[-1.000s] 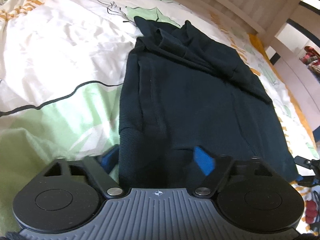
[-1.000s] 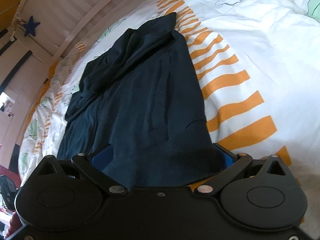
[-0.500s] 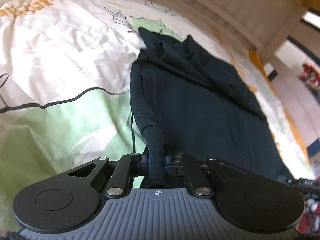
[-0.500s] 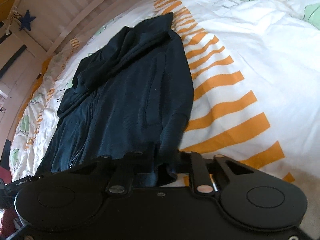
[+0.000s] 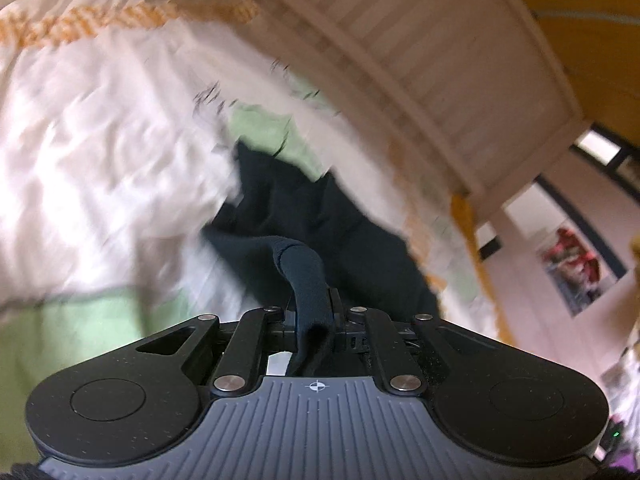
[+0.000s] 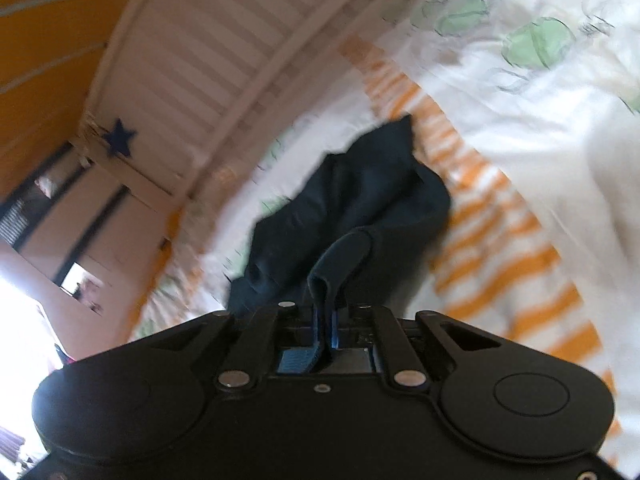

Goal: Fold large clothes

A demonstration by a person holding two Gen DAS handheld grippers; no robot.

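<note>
Pretty clearly a kid's bedroom in a home: most of both views is a bed with a white duvet [image 5: 80,128] printed with green leafy shapes and orange stripes. Running across the top of each frame is a white slatted bed rail [image 6: 224,60], and in the right wrist view there's a dark blue star [image 6: 119,143] stuck on its post at the upper left, with an orange wall [image 6: 44,20] behind. At the right edge of the left wrist view there's a blurry poster [image 5: 576,268] on a pale wall.
</note>
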